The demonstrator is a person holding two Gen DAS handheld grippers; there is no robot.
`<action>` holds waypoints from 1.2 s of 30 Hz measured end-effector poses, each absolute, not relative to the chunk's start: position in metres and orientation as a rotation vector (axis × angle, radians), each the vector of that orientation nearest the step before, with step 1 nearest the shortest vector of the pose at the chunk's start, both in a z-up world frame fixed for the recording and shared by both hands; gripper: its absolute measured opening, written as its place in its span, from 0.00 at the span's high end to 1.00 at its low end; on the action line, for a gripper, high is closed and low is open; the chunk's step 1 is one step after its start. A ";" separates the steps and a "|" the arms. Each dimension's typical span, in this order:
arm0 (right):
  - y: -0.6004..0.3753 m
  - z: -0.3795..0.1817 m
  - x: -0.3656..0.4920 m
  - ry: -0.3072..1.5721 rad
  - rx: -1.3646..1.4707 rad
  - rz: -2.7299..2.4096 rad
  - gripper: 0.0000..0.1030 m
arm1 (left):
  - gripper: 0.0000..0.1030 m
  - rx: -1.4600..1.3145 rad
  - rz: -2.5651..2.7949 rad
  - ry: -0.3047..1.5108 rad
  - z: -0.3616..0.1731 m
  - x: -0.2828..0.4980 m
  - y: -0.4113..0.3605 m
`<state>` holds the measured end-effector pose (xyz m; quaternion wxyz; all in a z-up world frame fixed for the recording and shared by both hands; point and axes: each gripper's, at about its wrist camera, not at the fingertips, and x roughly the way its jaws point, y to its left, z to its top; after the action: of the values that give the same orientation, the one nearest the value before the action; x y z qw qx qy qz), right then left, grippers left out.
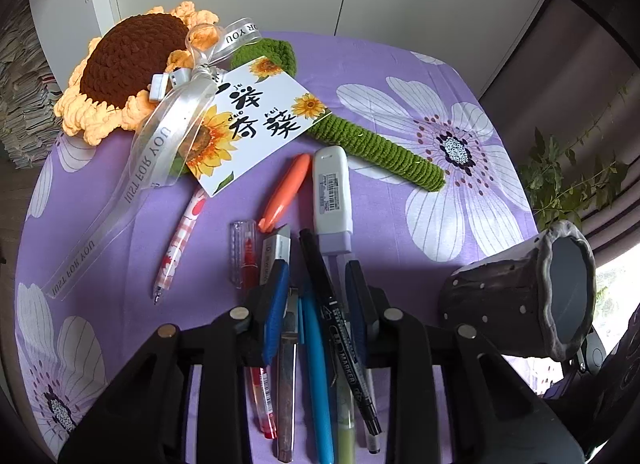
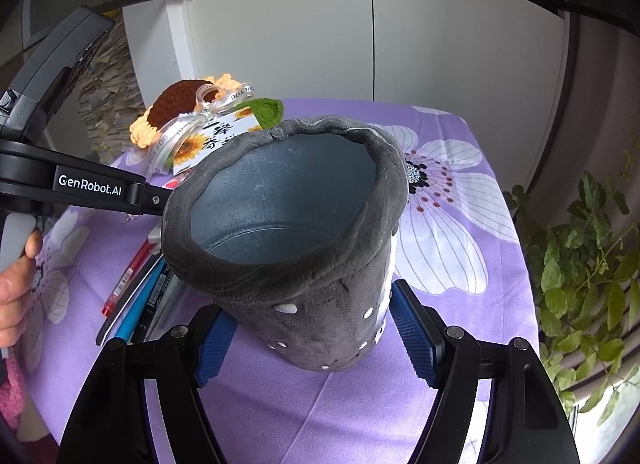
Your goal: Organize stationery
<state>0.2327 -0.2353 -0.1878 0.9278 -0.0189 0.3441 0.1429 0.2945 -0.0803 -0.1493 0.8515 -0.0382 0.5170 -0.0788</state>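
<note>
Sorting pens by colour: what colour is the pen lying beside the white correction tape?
Orange pen, lying left of the white correction tape; clearest in the left wrist view.

Ribbon (image 1: 152, 160) reads "JUST FOR YOU"; left gripper (image 2: 90, 186) reads "GenRobot.AI".

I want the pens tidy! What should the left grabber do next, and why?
Probably lift the bundle of pens it has pinched and carry it to the grey pen pot. The right gripper holds that pot tilted, mouth open and empty, beside the left gripper.

Crocheted sunflower (image 1: 128, 60) with ribbon (image 1: 160, 144), sunflower card (image 1: 256, 124), leafy plant (image 2: 588, 264)
</note>
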 end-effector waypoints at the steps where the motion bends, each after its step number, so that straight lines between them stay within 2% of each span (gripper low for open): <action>1: -0.235 -0.188 0.233 0.705 -0.038 0.293 0.28 | 0.75 -0.072 -0.165 1.095 -0.151 0.296 -0.083; 8: -0.235 -0.189 0.235 0.723 -0.043 0.288 0.28 | 0.79 -0.061 -0.128 1.138 -0.165 0.317 -0.089; 10: -0.234 -0.189 0.233 0.714 -0.052 0.290 0.28 | 0.84 -0.060 -0.127 1.149 -0.169 0.319 -0.091; 16: -0.229 -0.187 0.230 0.703 -0.074 0.305 0.30 | 0.91 -0.040 -0.133 1.140 -0.168 0.317 -0.095; 23: -0.231 -0.187 0.231 0.706 -0.066 0.302 0.31 | 0.91 -0.057 -0.163 1.120 -0.160 0.307 -0.091; 36: -0.231 -0.187 0.231 0.709 -0.067 0.302 0.31 | 0.91 -0.114 -0.227 0.966 -0.106 0.256 -0.076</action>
<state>0.2310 -0.2310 -0.1866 0.9261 -0.0326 0.3456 0.1474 0.2564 -0.0756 -0.1062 0.8778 -0.0549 0.4634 -0.1086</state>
